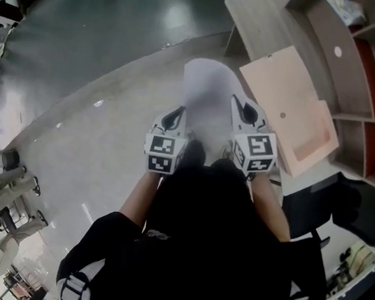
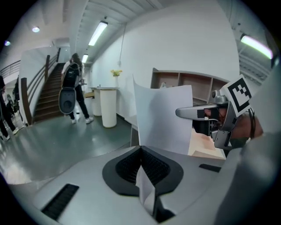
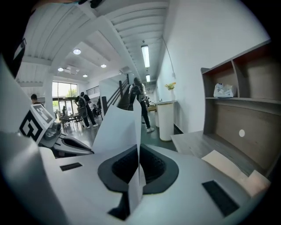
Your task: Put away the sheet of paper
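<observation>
I hold a white sheet of paper point(image 1: 208, 95) out in front of me by its near edge, one gripper at each corner. In the head view my left gripper point(image 1: 175, 119) pinches the sheet's left side and my right gripper point(image 1: 246, 112) its right side. The left gripper view shows its gripper point(image 2: 141, 149) shut on the paper point(image 2: 164, 118), which stands upright beyond the jaws. The right gripper view shows that gripper point(image 3: 138, 147) shut on the sheet point(image 3: 117, 129) in the same way. The paper hangs just left of a grey wooden desk point(image 1: 266, 22).
A peach folder point(image 1: 290, 113) lies on the desk, overhanging its near edge. A wooden shelf unit point(image 1: 372, 78) rises behind the desk. A dark chair point(image 1: 315, 198) stands at my right. A white pedestal point(image 2: 107, 107), stairs and several people are farther off across the floor.
</observation>
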Tool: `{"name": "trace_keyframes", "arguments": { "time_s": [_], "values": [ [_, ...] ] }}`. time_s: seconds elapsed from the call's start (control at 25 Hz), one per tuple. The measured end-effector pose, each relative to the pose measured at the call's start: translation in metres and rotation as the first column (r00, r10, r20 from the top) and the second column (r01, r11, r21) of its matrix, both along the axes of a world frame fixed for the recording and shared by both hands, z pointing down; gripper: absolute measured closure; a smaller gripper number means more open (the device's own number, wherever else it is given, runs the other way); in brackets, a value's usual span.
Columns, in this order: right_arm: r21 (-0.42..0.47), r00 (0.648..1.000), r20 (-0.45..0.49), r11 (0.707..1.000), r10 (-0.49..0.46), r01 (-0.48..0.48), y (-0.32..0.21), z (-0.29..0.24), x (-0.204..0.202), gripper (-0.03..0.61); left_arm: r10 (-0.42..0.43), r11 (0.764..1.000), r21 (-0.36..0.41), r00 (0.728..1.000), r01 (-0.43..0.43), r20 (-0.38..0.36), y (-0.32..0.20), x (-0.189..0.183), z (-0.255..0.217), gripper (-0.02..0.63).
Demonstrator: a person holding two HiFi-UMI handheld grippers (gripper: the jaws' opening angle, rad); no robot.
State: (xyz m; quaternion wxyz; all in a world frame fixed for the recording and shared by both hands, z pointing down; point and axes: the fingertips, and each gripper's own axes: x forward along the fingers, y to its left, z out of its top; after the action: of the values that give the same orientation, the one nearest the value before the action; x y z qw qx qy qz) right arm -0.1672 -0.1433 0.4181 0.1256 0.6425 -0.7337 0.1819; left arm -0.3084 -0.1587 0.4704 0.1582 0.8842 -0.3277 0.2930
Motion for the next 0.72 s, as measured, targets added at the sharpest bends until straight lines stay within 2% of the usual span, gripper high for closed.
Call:
{"name": "trace_keyframes", "arguments": {
  "time_s": [0.16,0.36,0.52,0.72],
  "values": [
    [-0.007,0.996,-0.016,0.997,0.083,-0.083,-0.006,0.000,0.009,0.561,0.096,0.995,0.001,0.995,-0.096,-0.019,-0.021,0.014,0.000,0.569],
    [-0.018,0.982,-0.017,0.982,0.187,-0.187,-0.004,0.001,0.029,0.561,0.211,0.978,-0.001,0.977,-0.211,-0.040,-0.030,0.042,-0.002,0.569],
    [-0.028,0.963,-0.014,0.963,0.269,-0.269,0.003,0.005,0.057,0.561,0.284,0.958,-0.022,0.958,-0.285,-0.047,-0.032,0.071,0.002,0.569],
    [-0.037,0.938,0.029,0.939,0.344,-0.343,0.012,0.012,0.104,0.561,0.354,0.935,-0.031,0.935,-0.354,-0.015,-0.037,0.117,0.007,0.569]
  ]
}}
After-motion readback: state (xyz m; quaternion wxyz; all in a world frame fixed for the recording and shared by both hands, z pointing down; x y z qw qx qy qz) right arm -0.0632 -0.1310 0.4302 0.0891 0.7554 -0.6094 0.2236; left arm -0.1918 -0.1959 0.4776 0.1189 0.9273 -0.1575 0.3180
